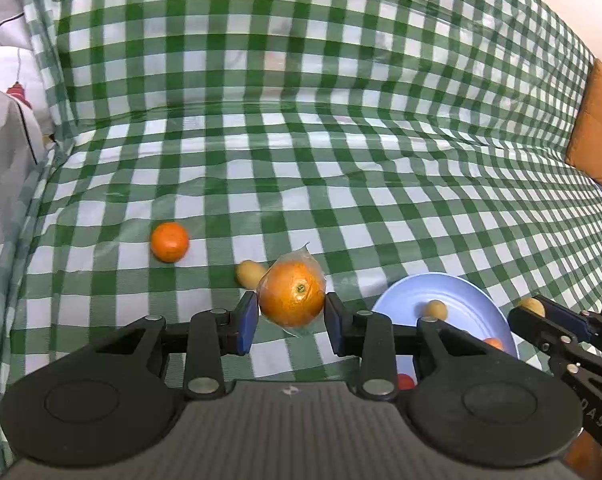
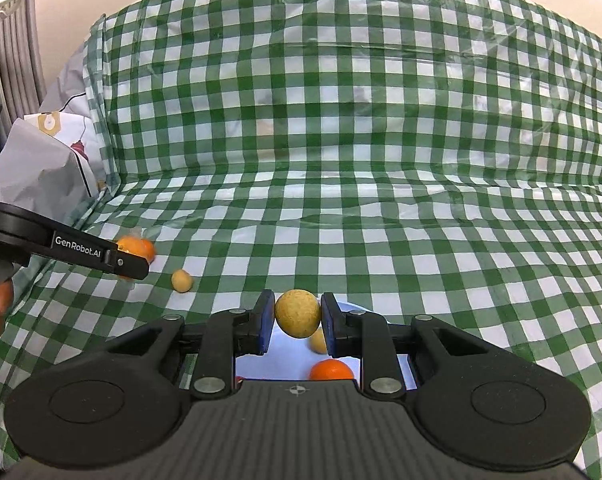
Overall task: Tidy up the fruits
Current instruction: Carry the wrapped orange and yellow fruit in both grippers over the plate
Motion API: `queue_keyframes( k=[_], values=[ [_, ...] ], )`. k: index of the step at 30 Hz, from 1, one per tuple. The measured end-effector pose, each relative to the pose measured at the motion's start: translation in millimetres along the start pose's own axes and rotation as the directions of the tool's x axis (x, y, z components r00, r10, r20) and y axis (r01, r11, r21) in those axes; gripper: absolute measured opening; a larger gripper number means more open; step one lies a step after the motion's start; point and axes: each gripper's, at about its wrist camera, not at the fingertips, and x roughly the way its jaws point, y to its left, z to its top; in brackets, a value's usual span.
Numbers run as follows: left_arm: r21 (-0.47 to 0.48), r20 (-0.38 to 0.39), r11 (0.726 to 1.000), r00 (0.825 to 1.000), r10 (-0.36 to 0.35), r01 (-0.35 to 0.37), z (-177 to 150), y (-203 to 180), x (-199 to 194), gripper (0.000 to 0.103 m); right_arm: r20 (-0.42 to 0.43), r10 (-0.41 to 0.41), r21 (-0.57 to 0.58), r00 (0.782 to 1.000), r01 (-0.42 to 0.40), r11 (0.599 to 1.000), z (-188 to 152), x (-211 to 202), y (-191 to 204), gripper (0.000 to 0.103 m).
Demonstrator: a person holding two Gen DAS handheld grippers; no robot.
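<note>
1. My right gripper (image 2: 297,318) has its blue-padded fingers (image 2: 265,320) closed on a small round tan fruit with a rough skin (image 2: 297,313), and I hold it just over the near rim of the pale blue round plate (image 2: 289,354). I judge this is the drop step: I should carry the fruit further over the plate's middle, lower it close to the surface, then part the fingers slowly so it does not roll off.

2. My left gripper (image 1: 291,312) grips a large orange wrapped in clear plastic film (image 1: 292,294), lifted just off the cloth to the left of the plate (image 1: 457,292). The film looks slippery, so I would keep the squeeze firm and move steadily.

3. On the plate already lie a tan fruit (image 2: 319,340), a small orange fruit (image 2: 332,370) and something red at its near edge (image 1: 405,381); I should aim for a bare patch beside them.

4. Left of the plate, a further tan fruit (image 1: 249,273) lies just behind the wrapped orange, and a bare glossy mandarin (image 1: 169,241) sits farther left on the green-and-white checked cloth (image 1: 341,160). Whether the cloth covers a table or a sofa, I cannot tell.
</note>
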Motion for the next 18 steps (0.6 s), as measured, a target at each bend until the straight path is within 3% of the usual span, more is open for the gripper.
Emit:
queue_keyframes(
  k=[8,18],
  values=[
    [0.028,-0.006,0.999,0.999,-0.039,0.039,-2,-17,5,0.039,-0.029,-0.056,0.025,0.998,0.057,0.998,-2,3,-9,0.026],
    [0.108,-0.043,0.985,0.991,-0.127,0.131,-12,-58,16,0.039,-0.149,-0.105,0.014,0.983,0.108,0.994,-15,18,-15,0.026]
  ],
)
